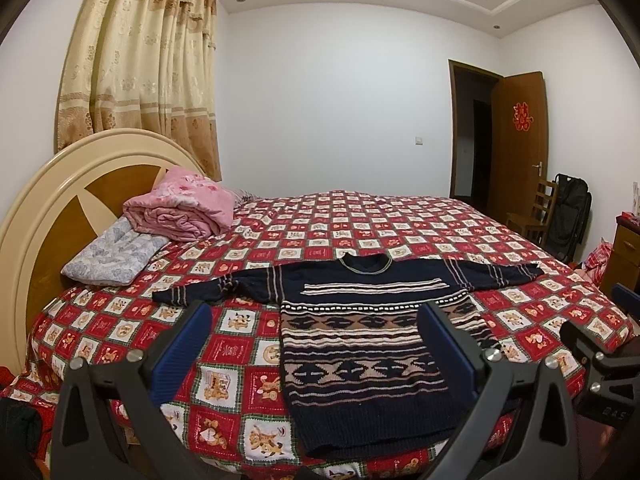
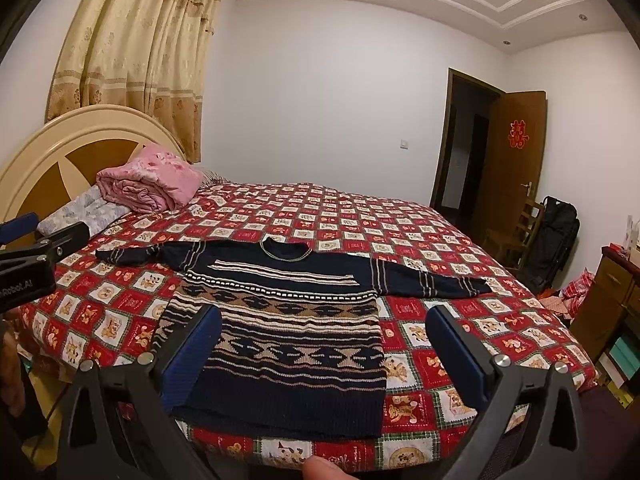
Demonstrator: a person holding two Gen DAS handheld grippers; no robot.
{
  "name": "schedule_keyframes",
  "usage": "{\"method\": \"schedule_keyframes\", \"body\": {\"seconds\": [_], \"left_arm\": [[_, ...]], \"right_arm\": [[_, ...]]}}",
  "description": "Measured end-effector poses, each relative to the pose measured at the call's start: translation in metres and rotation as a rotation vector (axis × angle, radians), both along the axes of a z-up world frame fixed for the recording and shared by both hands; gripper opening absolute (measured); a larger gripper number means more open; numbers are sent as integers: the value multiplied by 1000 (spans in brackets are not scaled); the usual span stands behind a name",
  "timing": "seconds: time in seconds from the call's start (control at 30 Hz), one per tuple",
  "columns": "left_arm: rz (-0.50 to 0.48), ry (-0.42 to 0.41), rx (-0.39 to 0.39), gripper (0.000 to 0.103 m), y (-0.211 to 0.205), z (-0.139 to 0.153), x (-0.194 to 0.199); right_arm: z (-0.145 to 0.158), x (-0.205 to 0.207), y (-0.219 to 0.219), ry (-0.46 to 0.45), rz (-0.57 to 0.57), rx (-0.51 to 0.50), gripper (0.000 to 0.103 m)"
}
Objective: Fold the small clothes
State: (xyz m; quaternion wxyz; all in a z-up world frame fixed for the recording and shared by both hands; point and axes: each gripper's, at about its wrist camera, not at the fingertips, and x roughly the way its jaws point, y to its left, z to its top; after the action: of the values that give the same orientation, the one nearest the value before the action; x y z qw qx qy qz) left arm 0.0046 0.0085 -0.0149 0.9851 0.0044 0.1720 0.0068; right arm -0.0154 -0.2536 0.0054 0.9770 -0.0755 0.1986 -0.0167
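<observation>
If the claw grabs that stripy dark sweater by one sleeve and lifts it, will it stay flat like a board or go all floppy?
Probably floppy. The sweater is soft knit lying limp and flat on the bedspread, so the rest would likely dangle and bunch. The chunky knit looks thick, so it may feel a bit heavy for its size. The fuzzy yarn probably won't slip from the right claw or the left claw.

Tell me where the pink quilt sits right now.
In both views the folded pink quilt lies at the bed's far left, against the headboard, resting on a grey pillow.
</observation>
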Motion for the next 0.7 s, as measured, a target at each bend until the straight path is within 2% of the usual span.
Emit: {"method": "schedule_keyframes", "body": {"seconds": [0.2,0.33,0.57,0.7], "left_arm": [[-3,36,11,103,-6,-12,11],[-6,80,30,103,-11,-30,28],[4,183,49,103,-11,-69,73],[6,214,73,103,-12,-91,110]], "right_arm": [[-19,18,-5,64,-18,-17,102],[-35,34,-10,117,-35,-20,102],[-72,69,-30,222,-67,-19,102],[-91,96,-49,277,-59,44,102]]}}
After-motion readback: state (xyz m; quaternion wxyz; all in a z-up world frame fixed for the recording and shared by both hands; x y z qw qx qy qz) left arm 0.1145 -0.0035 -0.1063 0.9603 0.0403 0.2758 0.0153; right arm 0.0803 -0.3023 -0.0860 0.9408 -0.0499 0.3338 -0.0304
